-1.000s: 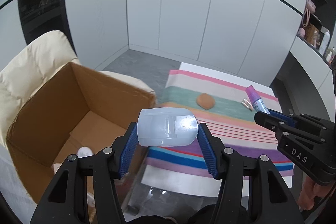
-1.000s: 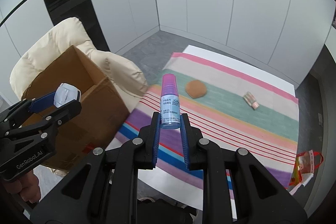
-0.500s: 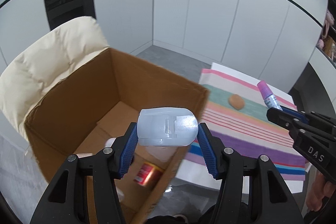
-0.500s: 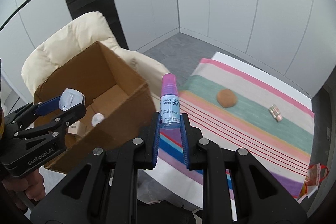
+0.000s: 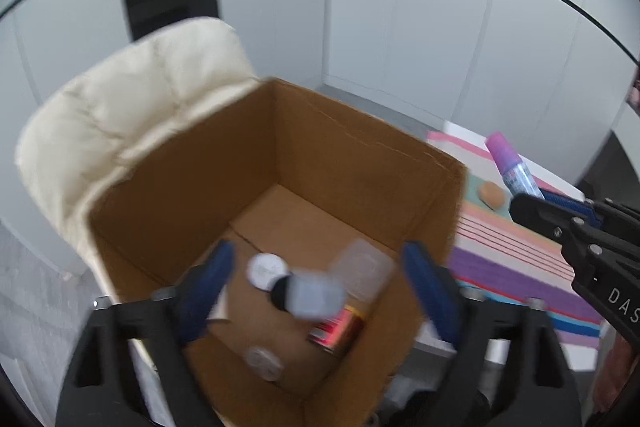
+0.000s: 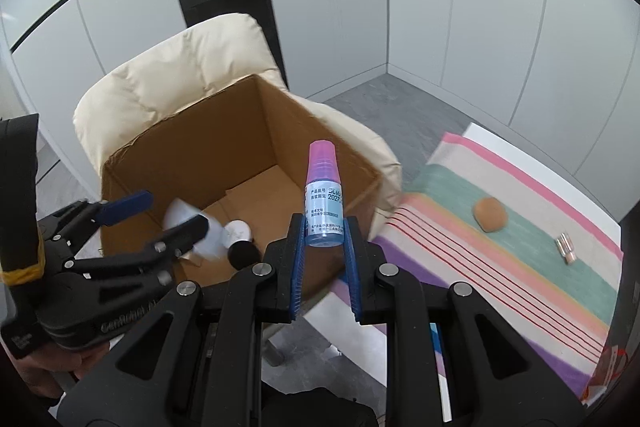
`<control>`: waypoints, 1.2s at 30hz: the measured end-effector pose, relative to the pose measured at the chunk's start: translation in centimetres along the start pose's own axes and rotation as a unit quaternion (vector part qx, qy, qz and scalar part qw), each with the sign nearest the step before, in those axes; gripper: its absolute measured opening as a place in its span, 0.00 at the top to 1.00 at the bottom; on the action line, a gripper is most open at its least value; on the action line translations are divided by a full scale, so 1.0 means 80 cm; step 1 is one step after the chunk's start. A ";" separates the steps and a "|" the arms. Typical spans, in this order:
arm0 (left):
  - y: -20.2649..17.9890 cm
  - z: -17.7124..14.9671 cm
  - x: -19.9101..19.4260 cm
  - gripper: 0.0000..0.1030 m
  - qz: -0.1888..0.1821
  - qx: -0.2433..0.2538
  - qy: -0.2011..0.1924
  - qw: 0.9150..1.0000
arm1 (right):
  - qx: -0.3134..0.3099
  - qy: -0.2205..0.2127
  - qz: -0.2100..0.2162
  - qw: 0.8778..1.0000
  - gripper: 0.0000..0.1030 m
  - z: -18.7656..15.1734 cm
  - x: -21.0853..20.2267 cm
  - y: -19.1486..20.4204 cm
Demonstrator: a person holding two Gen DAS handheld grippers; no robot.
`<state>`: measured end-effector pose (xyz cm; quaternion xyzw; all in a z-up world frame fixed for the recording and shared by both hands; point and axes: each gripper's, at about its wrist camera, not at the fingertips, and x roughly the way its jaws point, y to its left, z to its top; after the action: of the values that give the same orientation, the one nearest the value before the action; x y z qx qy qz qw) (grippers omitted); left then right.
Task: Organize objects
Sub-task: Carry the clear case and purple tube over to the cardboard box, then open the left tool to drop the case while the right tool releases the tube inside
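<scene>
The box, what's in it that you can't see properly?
- Pale falling thing, left wrist view: motion blur hides its shape.
- Red item, left wrist view: half covered by the falling thing; label unreadable.
- Box floor, right wrist view: near part hidden by the open left gripper and the bottle in the right gripper.

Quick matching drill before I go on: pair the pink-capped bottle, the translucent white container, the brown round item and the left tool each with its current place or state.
Things:
1. pink-capped bottle
2. translucent white container
3. brown round item
4. left tool

Places or states:
A. lying on the striped cloth
B. open above the cardboard box
C. clamped upright in the right tool
D. blurred, loose over the box interior

Pairs: 1-C, 2-D, 3-A, 4-B
</scene>
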<state>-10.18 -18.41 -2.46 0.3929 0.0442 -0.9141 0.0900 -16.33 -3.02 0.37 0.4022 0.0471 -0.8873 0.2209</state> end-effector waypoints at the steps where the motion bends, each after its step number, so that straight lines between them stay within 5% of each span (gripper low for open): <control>1: 0.008 -0.001 -0.007 0.00 0.015 -0.011 -0.014 1.000 | -0.002 0.001 0.003 1.000 0.81 0.001 0.003 0.006; 10: 0.072 -0.009 -0.036 0.00 0.036 -0.069 -0.026 0.997 | -0.028 0.010 0.030 0.999 0.81 0.009 0.022 0.049; 25: 0.109 -0.019 -0.047 0.00 0.051 -0.076 -0.032 0.995 | -0.053 0.028 0.057 0.997 0.80 0.010 0.046 0.103; 33: 0.111 -0.019 -0.044 0.00 0.055 -0.080 -0.028 0.995 | -0.036 0.012 0.052 0.998 0.31 0.014 0.042 0.096; 36: 0.109 -0.017 -0.043 0.00 0.054 -0.080 -0.030 0.995 | -0.032 0.006 0.050 0.998 0.22 0.015 0.038 0.092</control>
<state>-5.14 -26.29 -0.97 0.3588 0.0937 -0.9127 0.1718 -15.75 -10.99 -0.39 0.4023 0.0572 -0.8706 0.2775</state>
